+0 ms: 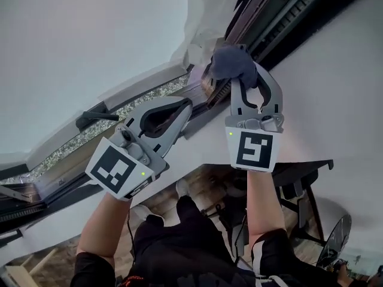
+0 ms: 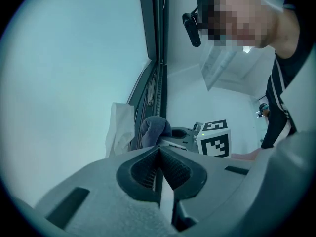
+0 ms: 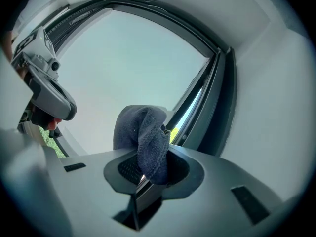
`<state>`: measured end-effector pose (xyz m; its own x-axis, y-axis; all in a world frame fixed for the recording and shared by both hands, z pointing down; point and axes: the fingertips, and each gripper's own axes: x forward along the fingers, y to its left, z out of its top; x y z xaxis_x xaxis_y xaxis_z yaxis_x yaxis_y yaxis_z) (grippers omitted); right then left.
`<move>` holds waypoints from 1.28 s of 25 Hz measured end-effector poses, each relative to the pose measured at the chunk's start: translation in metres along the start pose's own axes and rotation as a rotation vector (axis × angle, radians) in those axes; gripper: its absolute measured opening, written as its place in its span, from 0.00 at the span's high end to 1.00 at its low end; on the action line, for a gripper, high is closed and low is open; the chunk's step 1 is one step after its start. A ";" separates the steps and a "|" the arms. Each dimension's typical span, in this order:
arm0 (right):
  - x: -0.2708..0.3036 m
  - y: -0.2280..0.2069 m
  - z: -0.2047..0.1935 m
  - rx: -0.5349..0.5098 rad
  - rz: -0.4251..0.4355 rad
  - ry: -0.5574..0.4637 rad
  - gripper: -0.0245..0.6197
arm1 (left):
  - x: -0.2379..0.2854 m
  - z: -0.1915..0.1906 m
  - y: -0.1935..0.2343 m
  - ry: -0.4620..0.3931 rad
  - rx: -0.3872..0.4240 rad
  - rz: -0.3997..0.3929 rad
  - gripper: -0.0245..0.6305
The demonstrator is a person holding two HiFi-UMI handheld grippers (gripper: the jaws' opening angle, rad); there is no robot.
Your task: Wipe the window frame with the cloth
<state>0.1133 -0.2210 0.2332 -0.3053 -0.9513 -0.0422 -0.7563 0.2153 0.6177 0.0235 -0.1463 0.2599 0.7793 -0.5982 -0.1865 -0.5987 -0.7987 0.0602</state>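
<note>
Overhead, the cloth (image 1: 232, 61) sits pinched between the right gripper's (image 1: 250, 84) fingers, bunching past their tips at the frame (image 1: 266, 23). The left gripper's (image 1: 184, 104) fingers are pressed together, empty.

Bright window glare, fisheye-vignetted edges

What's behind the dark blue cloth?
The dark window frame runs behind the cloth, which the right hand-held gripper pinches. The bit of frame right behind the cloth is covered, so whether they touch can't be seen.
</note>
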 end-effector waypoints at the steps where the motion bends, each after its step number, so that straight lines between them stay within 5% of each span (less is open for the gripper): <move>1: 0.001 -0.008 0.009 -0.015 -0.010 -0.008 0.85 | 0.002 0.008 0.000 -0.008 0.011 -0.003 0.93; 16: 0.010 -0.100 0.122 -0.224 -0.163 -0.133 0.85 | 0.020 0.090 0.005 -0.108 0.119 -0.032 0.93; 32: 0.020 -0.101 0.124 -0.343 -0.199 -0.097 0.85 | 0.023 0.094 0.014 -0.138 0.107 -0.039 0.93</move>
<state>0.1120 -0.2344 0.0727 -0.2378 -0.9384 -0.2505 -0.5746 -0.0721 0.8153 0.0153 -0.1649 0.1644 0.7738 -0.5468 -0.3197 -0.5907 -0.8052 -0.0525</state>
